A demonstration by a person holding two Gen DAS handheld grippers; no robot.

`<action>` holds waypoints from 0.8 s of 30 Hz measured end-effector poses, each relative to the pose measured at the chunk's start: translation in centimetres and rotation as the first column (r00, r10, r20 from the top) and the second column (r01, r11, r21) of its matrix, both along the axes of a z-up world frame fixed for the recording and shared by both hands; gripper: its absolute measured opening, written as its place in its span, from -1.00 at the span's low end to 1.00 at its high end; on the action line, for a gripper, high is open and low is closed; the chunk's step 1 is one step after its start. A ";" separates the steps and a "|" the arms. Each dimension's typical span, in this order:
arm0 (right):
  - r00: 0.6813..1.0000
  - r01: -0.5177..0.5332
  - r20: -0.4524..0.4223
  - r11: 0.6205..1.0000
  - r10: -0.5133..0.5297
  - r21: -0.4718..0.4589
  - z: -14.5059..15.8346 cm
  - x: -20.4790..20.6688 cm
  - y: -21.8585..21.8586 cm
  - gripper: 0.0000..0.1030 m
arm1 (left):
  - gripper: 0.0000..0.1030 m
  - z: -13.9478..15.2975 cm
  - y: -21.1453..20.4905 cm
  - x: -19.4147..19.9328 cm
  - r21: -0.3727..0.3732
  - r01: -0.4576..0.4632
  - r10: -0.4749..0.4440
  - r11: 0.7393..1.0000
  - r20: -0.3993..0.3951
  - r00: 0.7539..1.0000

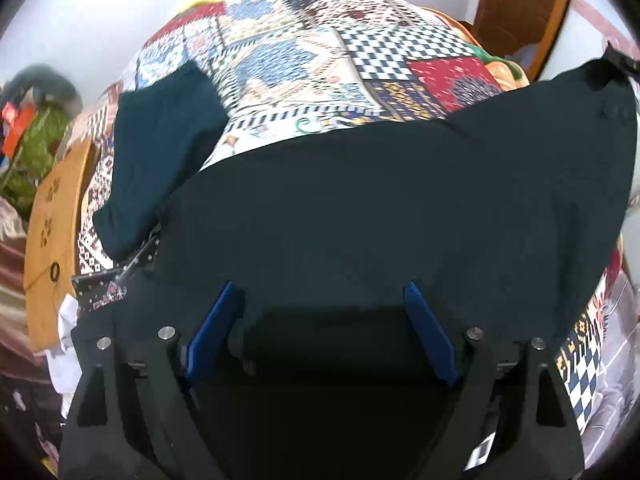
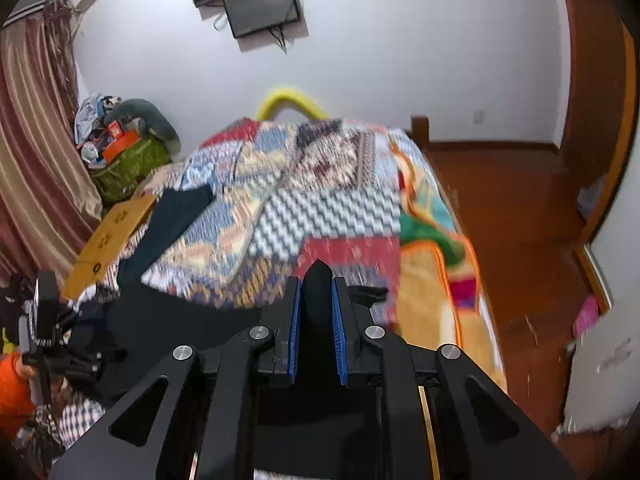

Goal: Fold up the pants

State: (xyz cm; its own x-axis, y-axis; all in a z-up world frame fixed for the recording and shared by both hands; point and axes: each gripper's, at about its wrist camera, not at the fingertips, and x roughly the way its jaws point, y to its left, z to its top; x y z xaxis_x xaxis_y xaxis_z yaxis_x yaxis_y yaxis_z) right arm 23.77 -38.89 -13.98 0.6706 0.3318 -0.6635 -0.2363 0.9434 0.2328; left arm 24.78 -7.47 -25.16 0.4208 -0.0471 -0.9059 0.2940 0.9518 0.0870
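Dark navy pants point(image 1: 360, 208) lie spread over a patchwork quilt point(image 1: 304, 60) on a bed. One leg point(image 1: 160, 152) stretches away at the left. My left gripper point(image 1: 320, 292) is open just above the pants' near part, blue pads apart, nothing between them. My right gripper point(image 2: 317, 284) is shut on a fold of the pants point(image 2: 317, 300) and holds it lifted; in the left wrist view it pinches the raised corner at the upper right point(image 1: 612, 68). The pants' leg also shows in the right wrist view point(image 2: 172, 224).
A cardboard box point(image 1: 52, 240) lies at the bed's left edge, with a green bag point(image 2: 128, 168) of clutter behind it. A striped curtain point(image 2: 32, 160) hangs at the left. Wooden floor point(image 2: 520, 208) and a door point(image 2: 592, 80) are at the right.
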 end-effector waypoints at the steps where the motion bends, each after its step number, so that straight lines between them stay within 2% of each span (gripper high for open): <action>1: 1.000 0.005 -0.016 1.000 -0.005 -0.007 -0.8 -0.6 -0.4 -0.75 | 0.68 -0.1 -0.7 -0.3 0.004 0.009 -0.009 1.000 0.005 1.000; 5: 0.991 0.040 -0.122 0.998 -0.047 -0.058 -5.8 -2.5 -1.3 -0.72 | 0.69 -0.1 -2.5 -0.7 -0.015 0.031 -0.031 0.999 -0.001 1.000; 7: 0.978 0.050 -0.197 0.997 -0.061 -0.064 -8.6 -3.6 -1.8 -0.72 | 0.76 -0.1 -3.1 -0.9 -0.024 0.037 -0.037 0.999 -0.002 0.999; 9: 0.967 0.066 -0.240 0.994 -0.084 -0.085 -10.5 -4.8 -2.2 -0.72 | 0.77 -0.2 -3.7 -1.0 -0.025 0.041 -0.040 0.999 0.008 0.999; 12: 0.956 0.082 -0.272 0.989 -0.113 -0.125 -11.4 -5.7 -2.5 -0.72 | 0.77 -0.2 -4.1 -1.0 -0.031 0.036 -0.036 0.999 0.015 0.999; 14: 0.953 0.086 -0.281 0.989 -0.116 -0.117 -10.8 -5.8 -2.4 -0.72 | 0.77 0.0 -3.9 -1.0 -0.039 0.030 -0.030 0.999 0.014 0.999; 17: 0.965 0.072 -0.243 0.990 -0.101 -0.123 -8.9 -5.7 -1.5 -0.70 | 0.77 1.0 -2.5 -1.1 -0.051 -0.007 0.009 0.999 0.048 0.999; 22: 0.993 -0.006 -0.121 0.993 -0.008 -0.115 -4.6 -4.4 3.1 -0.23 | 0.77 4.1 3.1 -1.3 -0.090 -0.123 0.134 0.988 0.134 0.982; 24: 0.996 -0.054 -0.080 0.993 0.046 -0.108 -3.4 -4.1 5.6 -0.18 | 0.77 5.1 6.1 -1.3 -0.087 -0.172 0.184 0.981 0.165 0.969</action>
State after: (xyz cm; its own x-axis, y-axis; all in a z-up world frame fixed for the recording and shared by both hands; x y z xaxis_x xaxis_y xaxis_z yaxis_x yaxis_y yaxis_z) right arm 19.68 -33.33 -17.33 0.6005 0.2857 -0.7469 -0.2691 0.9517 0.1477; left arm 23.48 -1.41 -20.05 0.5768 -0.0195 -0.8166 0.1061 0.9930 0.0513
